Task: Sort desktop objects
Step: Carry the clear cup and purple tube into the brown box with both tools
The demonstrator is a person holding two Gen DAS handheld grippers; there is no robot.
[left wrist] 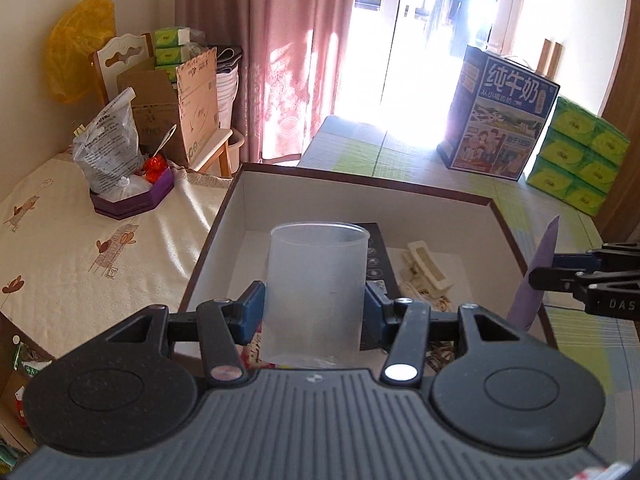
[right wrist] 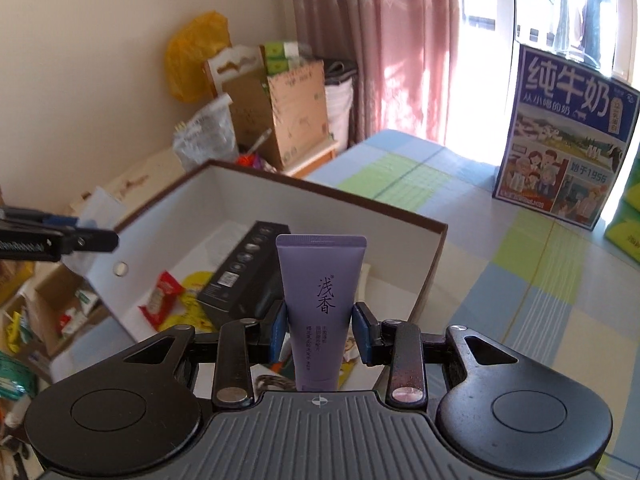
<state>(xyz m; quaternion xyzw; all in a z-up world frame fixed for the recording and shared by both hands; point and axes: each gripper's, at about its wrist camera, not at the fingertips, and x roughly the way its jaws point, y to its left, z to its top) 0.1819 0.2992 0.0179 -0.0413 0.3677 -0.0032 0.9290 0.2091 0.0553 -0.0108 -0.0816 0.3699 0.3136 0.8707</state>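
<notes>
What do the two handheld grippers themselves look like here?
Both match: the left gripper and right gripper have black linkage arms with silver pivot bolts, blue finger pads, two round black discs and a ribbed grey housing. White "DAS" lettering shows on one finger.

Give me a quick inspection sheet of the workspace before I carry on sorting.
Surface: table under a blue, green and white checked cloth.
Job's things: open white-lined cardboard box holding a black carton, cream hair clip and red snack packet.
Clutter: blue milk carton case, green tissue packs, purple tray with bags on the side table.
Grippers: left gripper shut on a translucent plastic cup; right gripper shut on a purple cosmetic tube; both over the box.
Cables: nothing seen.
Surroundings: pink curtain, bright balcony door.
</notes>
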